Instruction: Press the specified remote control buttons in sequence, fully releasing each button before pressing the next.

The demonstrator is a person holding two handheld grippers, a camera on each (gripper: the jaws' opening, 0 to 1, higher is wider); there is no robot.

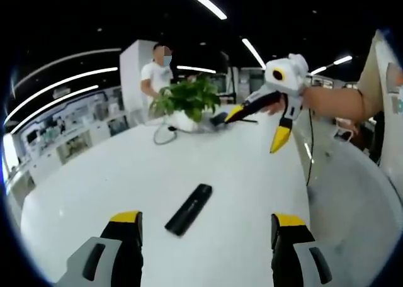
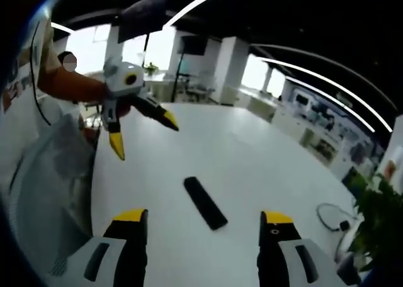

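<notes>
The black remote control (image 1: 188, 209) is laid flat on the white table (image 1: 94, 180), ahead of both tongs and untouched, so that it is reached from either side. The left gripper (image 1: 204, 236) and right gripper (image 2: 204, 233) are held wide open and empty. A potted plant (image 1: 187, 101), apparently in a white pot, is set well behind.

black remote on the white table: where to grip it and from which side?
Judgement: grip the black remote across its narrow width, near mid-length, coming down from above. It is a slim bar lying flat on the white table, so only the long edges offer opposing faces. Both the left hand-held gripper and right hand-held gripper are open and above it, apart from it.
</notes>
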